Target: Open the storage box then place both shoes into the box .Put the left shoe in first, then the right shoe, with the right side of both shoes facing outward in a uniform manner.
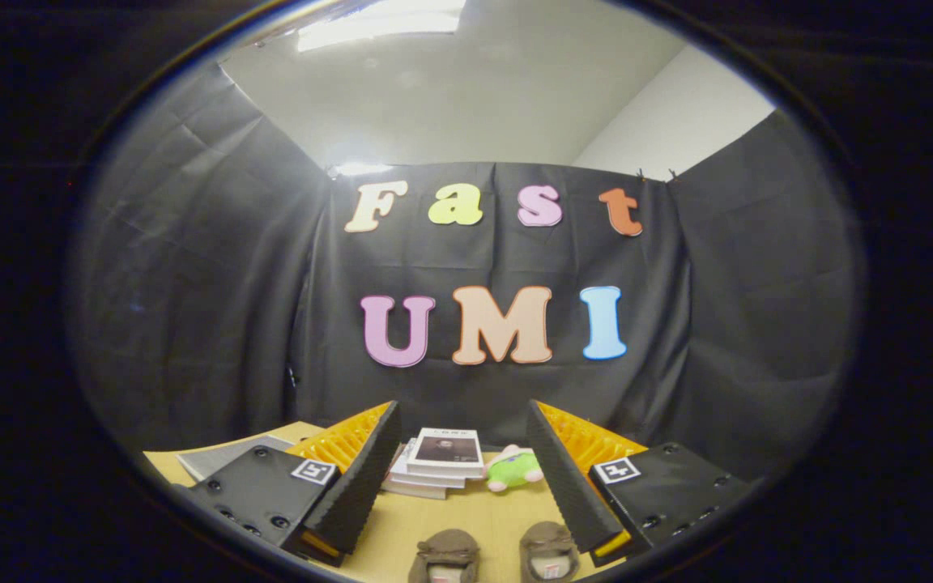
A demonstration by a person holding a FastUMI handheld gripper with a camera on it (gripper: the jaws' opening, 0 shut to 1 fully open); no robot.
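Observation:
Two small brown shoes stand side by side on the wooden table, low between my fingers: the left-hand shoe [444, 555] and the right-hand shoe [548, 553], both seen from above with their openings toward me. My gripper [462, 421] is open, its fingers spread wide and raised above the table, with nothing between them. The shoes lie below and slightly nearer than the fingertips.
A stack of books [437, 461] lies on the table [491, 518] beyond the shoes, just ahead of the fingers. A green and pink plush toy [513, 470] sits to the right of the books. A grey flat object [223, 455] lies behind the left finger.

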